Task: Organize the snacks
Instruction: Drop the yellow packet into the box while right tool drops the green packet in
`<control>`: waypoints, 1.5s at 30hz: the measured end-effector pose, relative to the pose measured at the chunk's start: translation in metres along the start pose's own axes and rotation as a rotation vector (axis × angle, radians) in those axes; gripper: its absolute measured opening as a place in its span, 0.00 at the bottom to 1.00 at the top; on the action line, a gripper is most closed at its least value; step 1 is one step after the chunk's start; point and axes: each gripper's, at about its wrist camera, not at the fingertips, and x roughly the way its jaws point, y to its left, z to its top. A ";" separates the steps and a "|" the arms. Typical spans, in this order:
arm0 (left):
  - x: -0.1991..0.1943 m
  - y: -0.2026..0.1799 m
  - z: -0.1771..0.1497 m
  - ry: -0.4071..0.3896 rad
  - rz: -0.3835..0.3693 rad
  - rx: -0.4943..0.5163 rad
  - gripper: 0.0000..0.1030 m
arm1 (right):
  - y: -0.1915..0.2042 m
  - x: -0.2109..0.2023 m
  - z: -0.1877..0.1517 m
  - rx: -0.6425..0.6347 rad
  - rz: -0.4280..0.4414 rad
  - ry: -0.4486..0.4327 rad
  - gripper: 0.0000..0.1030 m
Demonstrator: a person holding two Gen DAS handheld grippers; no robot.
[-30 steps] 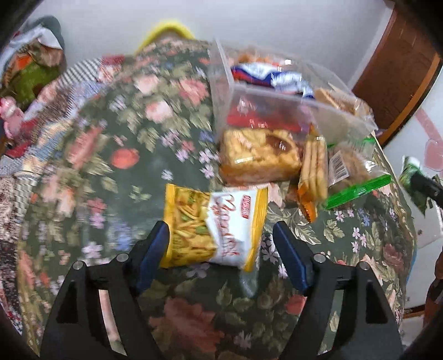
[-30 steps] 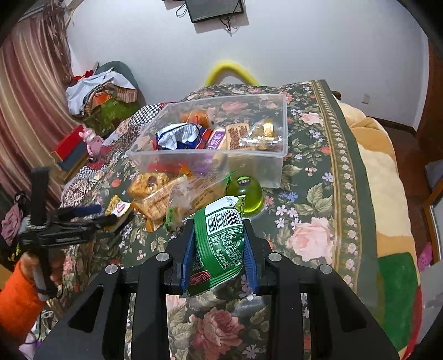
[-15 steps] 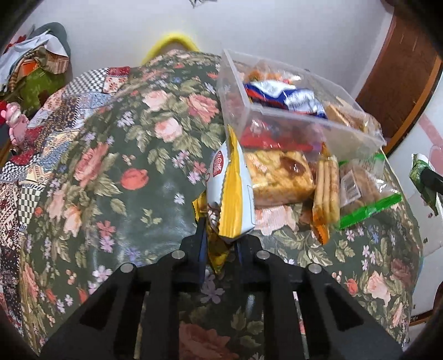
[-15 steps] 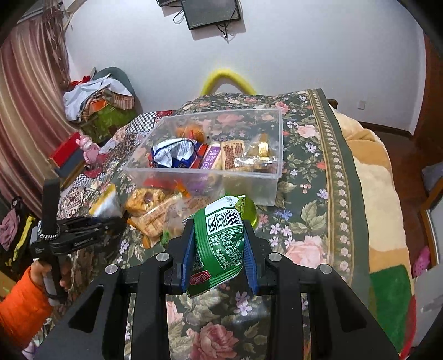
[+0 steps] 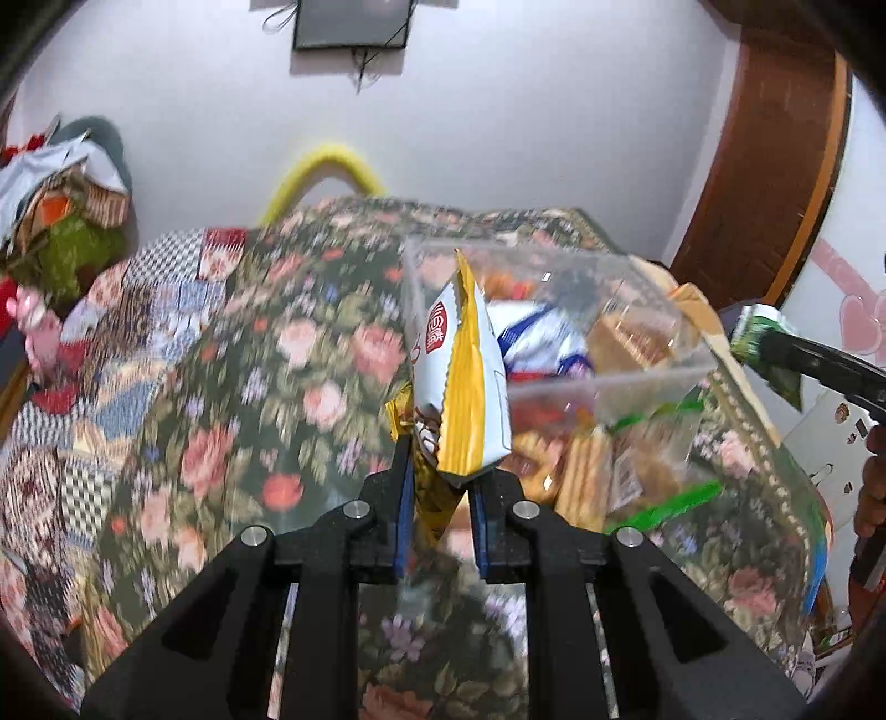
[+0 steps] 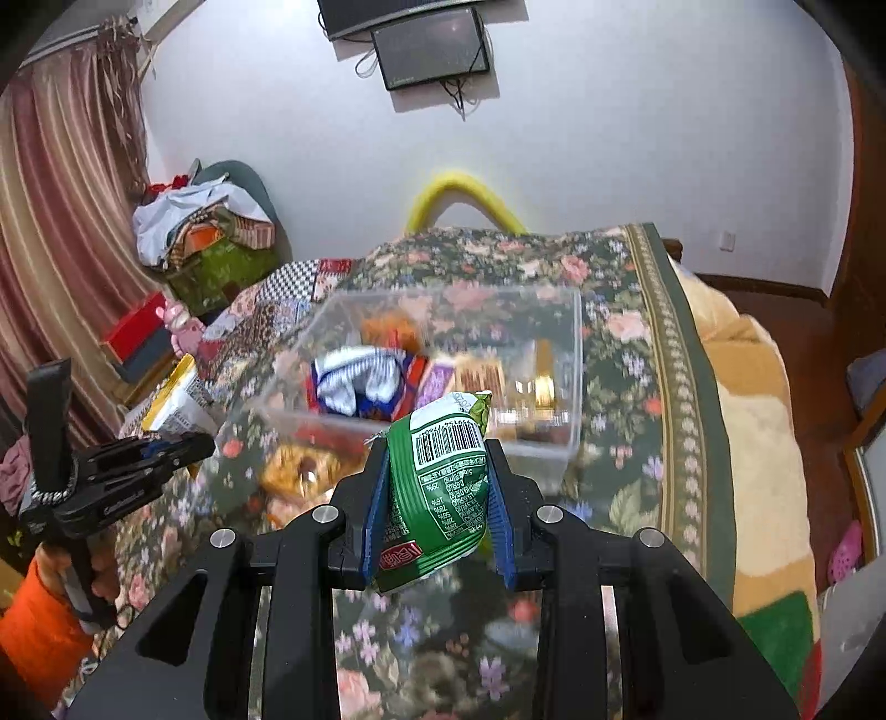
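My left gripper (image 5: 440,487) is shut on a yellow and white snack packet (image 5: 462,382) and holds it upright above the bed, near the left corner of a clear plastic bin (image 5: 559,382) with several snacks inside. My right gripper (image 6: 437,515) is shut on a green snack packet (image 6: 440,487) and holds it in front of the same bin (image 6: 554,443). The left gripper (image 6: 188,443) with its packet (image 6: 171,404) also shows at the left of the right wrist view. The green packet (image 5: 767,346) shows at the right edge of the left wrist view.
Loose snack packs (image 5: 609,471) lie on the floral bedspread (image 5: 249,399) in front of the bin. A pile of clothes (image 6: 205,232) and a curtain (image 6: 61,221) are on the left. A screen (image 6: 432,47) hangs on the wall behind the bed.
My left gripper closed on the yellow and white packet, lifted it off the bedspread and raised it towards the bin. My right gripper rose with the green packet and moved closer to the bin.
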 end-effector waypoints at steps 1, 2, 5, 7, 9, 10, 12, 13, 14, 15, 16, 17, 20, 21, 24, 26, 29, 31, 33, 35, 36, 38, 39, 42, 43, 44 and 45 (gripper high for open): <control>0.000 -0.002 0.004 -0.006 -0.004 0.006 0.16 | 0.001 0.002 0.005 -0.002 0.001 -0.007 0.28; 0.002 -0.005 0.011 -0.017 -0.005 0.015 0.16 | 0.001 0.004 0.009 -0.004 0.001 -0.013 0.28; 0.007 -0.013 0.027 -0.033 -0.009 0.034 0.16 | 0.004 0.011 0.021 -0.015 -0.003 -0.028 0.28; 0.012 -0.016 0.034 -0.037 -0.011 0.040 0.16 | 0.005 0.018 0.028 -0.022 -0.009 -0.032 0.28; 0.021 -0.019 0.044 -0.037 -0.015 0.041 0.16 | 0.006 0.025 0.035 -0.030 -0.017 -0.034 0.28; 0.024 -0.020 0.046 -0.036 -0.016 0.040 0.16 | 0.006 0.029 0.039 -0.034 -0.021 -0.035 0.28; 0.034 -0.022 0.054 -0.036 -0.019 0.038 0.16 | 0.006 0.037 0.044 -0.037 -0.029 -0.033 0.28; 0.039 -0.023 0.057 -0.036 -0.021 0.038 0.16 | 0.005 0.042 0.047 -0.037 -0.034 -0.030 0.28; 0.043 -0.023 0.060 -0.034 -0.021 0.038 0.16 | 0.005 0.048 0.050 -0.035 -0.036 -0.024 0.28; 0.047 -0.024 0.063 -0.033 -0.020 0.037 0.16 | 0.003 0.053 0.053 -0.035 -0.033 -0.016 0.28; 0.052 -0.024 0.066 -0.031 -0.021 0.038 0.16 | 0.002 0.059 0.055 -0.035 -0.034 -0.006 0.28; 0.058 -0.024 0.070 -0.027 -0.021 0.039 0.16 | 0.001 0.065 0.057 -0.036 -0.039 0.003 0.28; 0.069 -0.025 0.076 -0.021 -0.012 0.049 0.16 | -0.003 0.084 0.063 -0.035 -0.053 0.030 0.28; 0.073 -0.025 0.078 -0.019 -0.007 0.051 0.16 | -0.004 0.090 0.065 -0.031 -0.054 0.041 0.28; 0.086 -0.024 0.082 -0.005 0.002 0.048 0.16 | -0.005 0.108 0.067 -0.039 -0.068 0.075 0.28; 0.096 -0.023 0.084 0.003 0.009 0.043 0.16 | -0.005 0.120 0.068 -0.046 -0.076 0.099 0.28; 0.109 -0.020 0.087 0.023 0.012 0.032 0.16 | -0.006 0.132 0.067 -0.052 -0.085 0.122 0.28; 0.117 -0.018 0.087 0.037 0.015 0.025 0.17 | -0.006 0.137 0.067 -0.054 -0.086 0.131 0.28; 0.122 -0.017 0.086 0.048 0.019 0.019 0.17 | -0.006 0.142 0.065 -0.057 -0.088 0.142 0.28; 0.123 -0.015 0.085 0.052 0.023 0.005 0.17 | -0.006 0.143 0.064 -0.056 -0.088 0.143 0.29; 0.123 -0.015 0.085 0.056 0.017 -0.002 0.17 | -0.006 0.143 0.063 -0.056 -0.087 0.144 0.30; 0.120 -0.013 0.083 0.061 -0.004 -0.023 0.18 | -0.006 0.143 0.062 -0.053 -0.079 0.150 0.31; 0.119 -0.013 0.083 0.063 -0.004 -0.026 0.19 | -0.006 0.142 0.061 -0.050 -0.073 0.153 0.31; 0.114 -0.015 0.083 0.059 0.000 -0.026 0.27 | -0.005 0.135 0.060 -0.042 -0.064 0.149 0.31; 0.111 -0.015 0.082 0.056 0.000 -0.026 0.33 | -0.004 0.132 0.060 -0.041 -0.062 0.144 0.31; 0.108 -0.016 0.082 0.053 0.000 -0.026 0.39 | -0.003 0.128 0.060 -0.040 -0.060 0.137 0.32; 0.103 -0.017 0.082 0.044 0.003 -0.027 0.43 | -0.002 0.123 0.061 -0.039 -0.056 0.130 0.33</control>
